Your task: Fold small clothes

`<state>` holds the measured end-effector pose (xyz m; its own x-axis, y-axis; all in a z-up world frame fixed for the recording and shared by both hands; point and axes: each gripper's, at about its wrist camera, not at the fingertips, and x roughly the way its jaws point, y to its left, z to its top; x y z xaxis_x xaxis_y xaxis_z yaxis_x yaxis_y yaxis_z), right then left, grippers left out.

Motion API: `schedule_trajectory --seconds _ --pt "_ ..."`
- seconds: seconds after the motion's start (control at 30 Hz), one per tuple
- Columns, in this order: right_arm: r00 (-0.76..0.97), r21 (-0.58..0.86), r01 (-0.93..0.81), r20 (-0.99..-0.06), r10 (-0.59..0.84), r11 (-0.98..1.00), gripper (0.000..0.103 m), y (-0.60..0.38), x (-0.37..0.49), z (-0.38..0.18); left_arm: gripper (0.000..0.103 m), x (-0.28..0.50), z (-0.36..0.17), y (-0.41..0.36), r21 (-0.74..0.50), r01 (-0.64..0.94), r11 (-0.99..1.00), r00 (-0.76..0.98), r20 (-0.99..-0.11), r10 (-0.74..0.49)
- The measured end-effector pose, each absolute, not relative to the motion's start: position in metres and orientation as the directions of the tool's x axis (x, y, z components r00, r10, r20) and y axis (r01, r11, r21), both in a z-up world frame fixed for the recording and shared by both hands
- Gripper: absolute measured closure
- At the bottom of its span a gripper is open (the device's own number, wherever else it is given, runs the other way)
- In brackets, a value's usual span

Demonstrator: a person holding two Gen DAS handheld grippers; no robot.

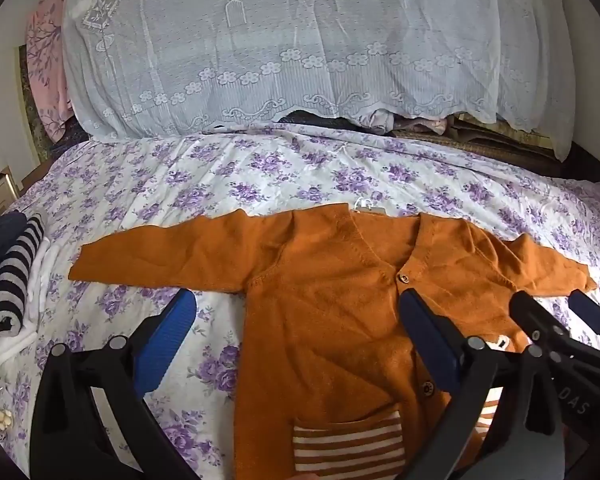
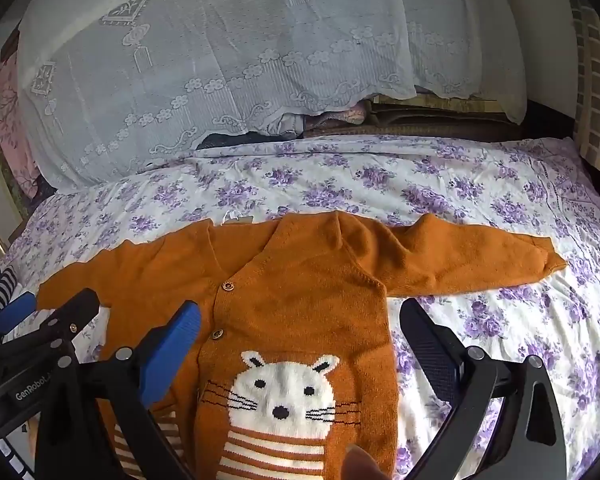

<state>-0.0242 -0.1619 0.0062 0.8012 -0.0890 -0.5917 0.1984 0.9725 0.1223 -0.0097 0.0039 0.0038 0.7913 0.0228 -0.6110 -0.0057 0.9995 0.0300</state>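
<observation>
Broadly, the purple-flowered white bedsheet (image 1: 340, 168) offers open room to either side and beyond, bounded at the far edge by a white lace-draped pile (image 1: 300, 40). On it the small orange knitted cardigan with a white cat motif (image 2: 300, 312) lies flat, front up, both sleeves spread: no fold yet made. A folded striped garment (image 1: 16, 276) lies well to the left. Left gripper (image 1: 296, 332) and right gripper (image 2: 300, 344) hover wide apart, holding nothing.
</observation>
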Motion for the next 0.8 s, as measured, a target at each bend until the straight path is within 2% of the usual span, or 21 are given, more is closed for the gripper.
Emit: schedule_trajectory --seconds 0.8 --pt "0.810 0.132 0.208 -0.579 -0.095 0.969 0.003 -0.1623 -0.0266 0.0102 0.004 -0.0108 0.0009 0.0126 0.022 -0.019 1.000 0.790 -0.612 0.028"
